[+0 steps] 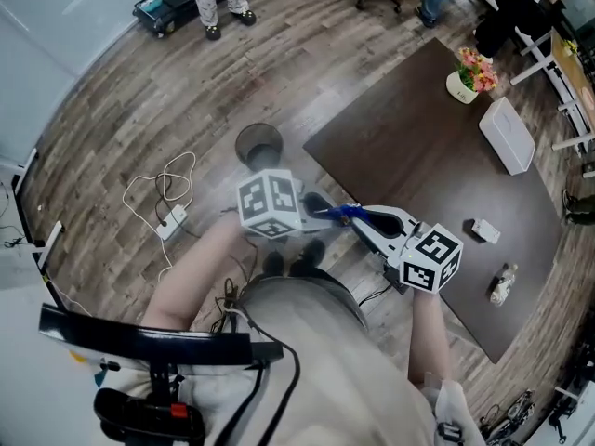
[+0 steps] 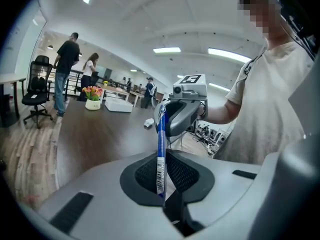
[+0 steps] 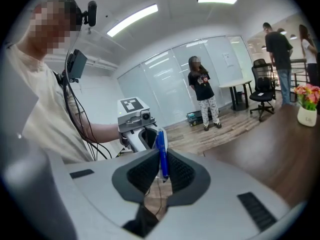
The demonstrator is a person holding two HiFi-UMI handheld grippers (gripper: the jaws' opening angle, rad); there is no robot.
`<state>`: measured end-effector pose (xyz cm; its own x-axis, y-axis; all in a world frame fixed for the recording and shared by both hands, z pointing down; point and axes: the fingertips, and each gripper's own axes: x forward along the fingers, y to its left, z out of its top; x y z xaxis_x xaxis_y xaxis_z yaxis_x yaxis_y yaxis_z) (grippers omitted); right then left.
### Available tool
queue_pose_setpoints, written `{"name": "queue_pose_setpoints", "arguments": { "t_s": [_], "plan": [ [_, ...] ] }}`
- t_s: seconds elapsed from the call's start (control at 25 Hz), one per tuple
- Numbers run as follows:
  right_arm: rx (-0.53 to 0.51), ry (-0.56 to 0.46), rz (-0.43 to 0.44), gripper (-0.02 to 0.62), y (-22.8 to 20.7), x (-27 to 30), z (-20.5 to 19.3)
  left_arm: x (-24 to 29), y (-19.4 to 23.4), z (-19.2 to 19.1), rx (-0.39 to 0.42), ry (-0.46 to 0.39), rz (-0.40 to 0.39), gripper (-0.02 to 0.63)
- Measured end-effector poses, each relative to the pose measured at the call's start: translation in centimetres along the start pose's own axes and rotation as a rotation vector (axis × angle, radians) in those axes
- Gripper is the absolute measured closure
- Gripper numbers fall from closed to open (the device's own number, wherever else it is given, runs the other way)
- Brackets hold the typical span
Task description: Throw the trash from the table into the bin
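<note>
Left gripper (image 2: 162,178) is clenched on one end of a thin blue plastic wrapper with a barcode (image 2: 160,139). Right gripper (image 3: 161,171) grasps the other end, so the wrapper hangs in the air by the dark brown table (image 1: 418,147). Judged step: carrying it. Next, bring it over the round black mesh bin (image 1: 258,144) and release both.

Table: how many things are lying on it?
4: flower pot and white box at the far end, small white piece and crumpled bottle nearer; more may be hidden.
</note>
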<state>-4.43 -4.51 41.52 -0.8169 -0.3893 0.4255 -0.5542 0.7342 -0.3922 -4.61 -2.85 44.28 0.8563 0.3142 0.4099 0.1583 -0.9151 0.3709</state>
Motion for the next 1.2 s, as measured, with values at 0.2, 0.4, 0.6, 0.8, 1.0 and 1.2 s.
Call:
{"name": "queue_pose_setpoints", "arguments": {
  "t_s": [0.2, 0.4, 0.6, 0.8, 1.0, 1.2],
  "plan": [
    [0.016, -0.08, 0.009, 0.463, -4.1, -0.7, 2.0, 0.5, 3.4, 2.5, -0.02, 0.03, 0.077, 0.588],
    [0.061, -0.154, 0.057, 0.346, -7.3, -2.3, 3.4, 1.0, 7.1, 4.2, -0.037, 0.004, 0.205, 0.588],
    [0.127, -0.246, 0.058, 0.342, -10.0, -3.8, 4.4, 0.9, 9.3, 4.3, -0.076, -0.002, 0.32, 0.589],
    [0.201, -0.34, 0.08, 0.344, -10.6, -6.5, 6.8, -0.7, 10.6, 6.9, -0.086, -0.055, 0.415, 0.589],
    [0.182, -0.344, 0.089, 0.35, -11.3, -4.8, 7.7, -2.1, 13.7, 8.0, -0.041, -0.076, 0.43, 0.589],
    [0.17, -0.341, 0.053, 0.528, -11.2, -0.9, 8.9, -5.0, 16.2, 6.1, -0.02, -0.096, 0.408, 0.589]
  ]
}}
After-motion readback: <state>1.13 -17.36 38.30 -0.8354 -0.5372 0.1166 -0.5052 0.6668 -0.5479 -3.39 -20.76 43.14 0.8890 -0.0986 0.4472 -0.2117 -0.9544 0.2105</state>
